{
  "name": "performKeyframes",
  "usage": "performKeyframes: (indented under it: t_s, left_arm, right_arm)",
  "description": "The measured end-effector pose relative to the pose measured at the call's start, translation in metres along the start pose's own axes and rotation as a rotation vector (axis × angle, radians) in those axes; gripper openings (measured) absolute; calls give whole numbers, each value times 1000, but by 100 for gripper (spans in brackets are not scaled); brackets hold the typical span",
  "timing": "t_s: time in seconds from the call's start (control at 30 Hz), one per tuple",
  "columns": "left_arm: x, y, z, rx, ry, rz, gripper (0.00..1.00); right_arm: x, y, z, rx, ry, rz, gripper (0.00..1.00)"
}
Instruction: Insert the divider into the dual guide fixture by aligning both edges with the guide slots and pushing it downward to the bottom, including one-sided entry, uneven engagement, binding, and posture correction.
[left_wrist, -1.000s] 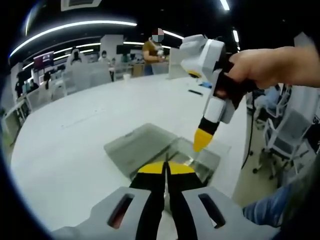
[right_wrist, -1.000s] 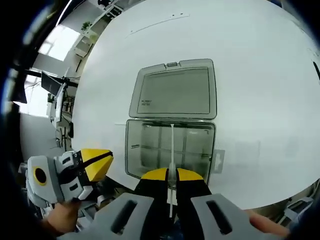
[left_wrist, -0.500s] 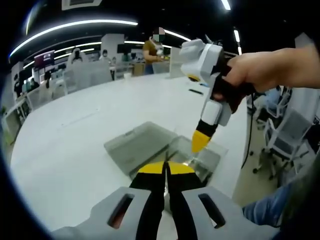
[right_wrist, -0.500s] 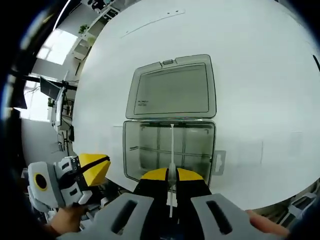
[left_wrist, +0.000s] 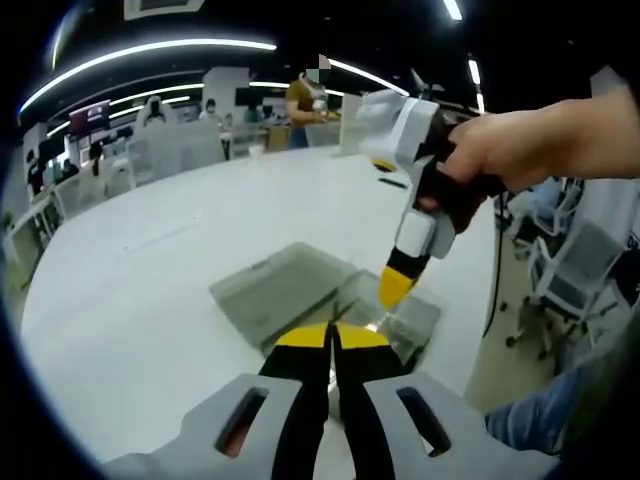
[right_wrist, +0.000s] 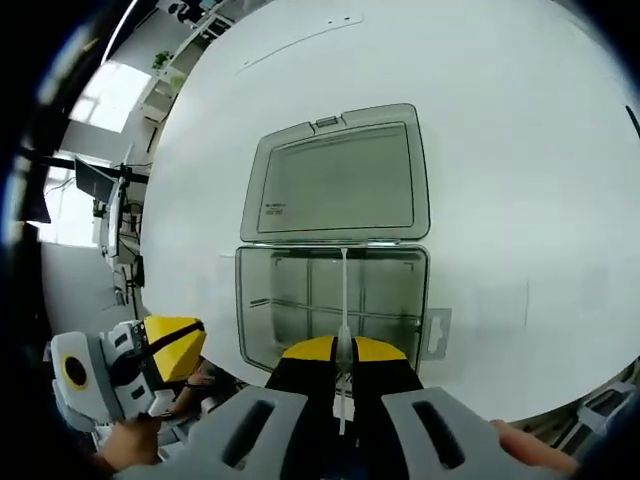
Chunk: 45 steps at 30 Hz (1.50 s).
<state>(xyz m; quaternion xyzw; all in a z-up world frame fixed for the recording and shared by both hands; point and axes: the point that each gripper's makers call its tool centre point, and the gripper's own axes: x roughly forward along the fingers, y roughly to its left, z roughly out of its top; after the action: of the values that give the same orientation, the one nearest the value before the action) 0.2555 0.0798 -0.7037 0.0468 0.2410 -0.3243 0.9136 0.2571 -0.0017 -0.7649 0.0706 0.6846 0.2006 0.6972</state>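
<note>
Since a second ago our right gripper (right_wrist: 343, 349) has come lower over the open clear box (right_wrist: 330, 310) — jaws pinched on the thin divider (right_wrist: 343, 295), standing in the tray. Left gripper (left_wrist: 332, 337) sits closed, empty, just beside the box.

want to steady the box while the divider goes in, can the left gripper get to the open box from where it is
Probably yes. The left gripper sits just short of the clear box, jaws closed and holding nothing, with no obstacle between. The right gripper, clamped on the divider, works over the box's middle, so approach at the near edge.
</note>
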Motion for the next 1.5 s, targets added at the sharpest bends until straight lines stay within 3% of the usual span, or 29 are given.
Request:
performKeyframes:
  t_s: [1.3, 1.5]
  left_arm:
    - [3, 0, -3, 3, 8, -30, 0]
    - [4, -2, -5, 28, 18, -38, 6]
  right_arm:
    - [13, -4, 1, 24, 52, -57, 0]
    - [14, -4, 2, 19, 53, -64, 0]
